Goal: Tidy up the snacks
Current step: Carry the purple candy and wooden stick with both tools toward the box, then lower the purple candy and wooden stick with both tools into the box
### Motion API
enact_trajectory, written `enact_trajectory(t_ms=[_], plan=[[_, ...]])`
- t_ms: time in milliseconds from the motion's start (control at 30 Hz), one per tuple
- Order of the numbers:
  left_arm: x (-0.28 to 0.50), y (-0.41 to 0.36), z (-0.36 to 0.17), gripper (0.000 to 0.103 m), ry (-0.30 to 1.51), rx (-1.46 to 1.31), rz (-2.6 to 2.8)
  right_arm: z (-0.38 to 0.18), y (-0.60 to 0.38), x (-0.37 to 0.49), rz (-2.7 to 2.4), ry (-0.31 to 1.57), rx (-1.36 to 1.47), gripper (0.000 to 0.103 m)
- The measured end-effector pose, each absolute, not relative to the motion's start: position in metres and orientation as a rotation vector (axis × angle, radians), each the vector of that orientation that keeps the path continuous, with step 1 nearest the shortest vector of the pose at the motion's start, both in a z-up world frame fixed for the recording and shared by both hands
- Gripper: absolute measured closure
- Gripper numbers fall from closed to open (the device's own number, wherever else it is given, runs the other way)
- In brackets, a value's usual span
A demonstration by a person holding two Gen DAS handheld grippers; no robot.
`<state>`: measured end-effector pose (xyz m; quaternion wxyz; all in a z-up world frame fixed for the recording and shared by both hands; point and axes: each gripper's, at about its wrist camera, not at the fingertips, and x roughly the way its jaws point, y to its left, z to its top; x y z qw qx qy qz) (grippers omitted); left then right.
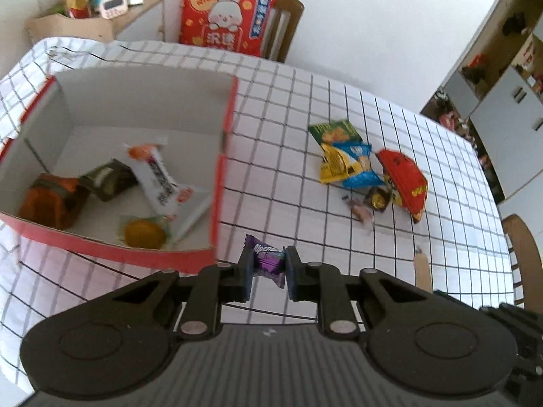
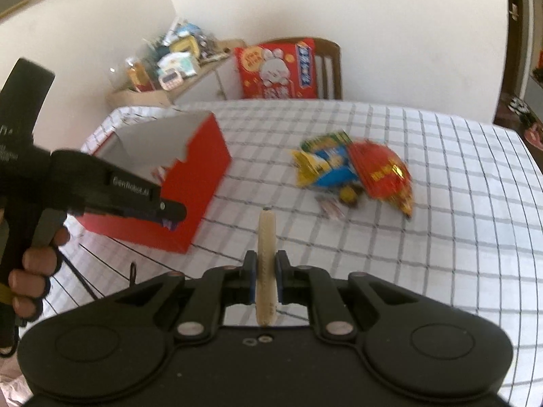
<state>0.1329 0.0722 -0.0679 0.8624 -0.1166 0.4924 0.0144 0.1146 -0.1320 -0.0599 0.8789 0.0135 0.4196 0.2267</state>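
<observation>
My left gripper [image 1: 268, 268] is shut on a purple Alpenliebe candy [image 1: 266, 259], held just off the near right corner of the open red box [image 1: 224, 156]. The box holds several wrapped snacks, among them a white bar [image 1: 159, 176] and a round yellow cake [image 1: 144, 234]. My right gripper [image 2: 265, 274] is shut on a pale beige snack stick [image 2: 266, 257], standing upright; its tip also shows in the left wrist view [image 1: 422, 264]. The left gripper appears in the right wrist view [image 2: 169, 212] in front of the red box [image 2: 200, 183].
A pile of loose snacks lies on the checked tablecloth [image 1: 288, 176]: green, yellow-blue [image 1: 349, 166] and red [image 1: 405, 179] packets, plus small candies [image 1: 361, 212]. A chair with a red rabbit bag [image 1: 225, 17] stands behind the table. A cluttered shelf [image 1: 88, 0] is at the back left.
</observation>
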Motion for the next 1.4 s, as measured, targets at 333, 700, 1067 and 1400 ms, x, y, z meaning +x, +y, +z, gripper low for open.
enact_trajectory(t_ms=[333,700,1067,1400], plan=[[0.12,0.135,-0.032,0.085,0.95,-0.273,0.103,-0.031,-0.063,0.138,0.573,0.816,0.011,0.094],[0.13,0.214,-0.029,0.085,0.928,-0.285,0.226,-0.031,0.019,0.17,0.639,0.83,0.001,0.094],[0.154,0.268,-0.065,0.085,0.986,-0.307,0.306,-0.066,0.078,0.199,0.627,0.881,-0.081,0.094],[0.164,0.272,-0.1,0.084,1.064,-0.291,0.298,-0.108,0.101,0.208,0.626,0.962,-0.139,0.094]])
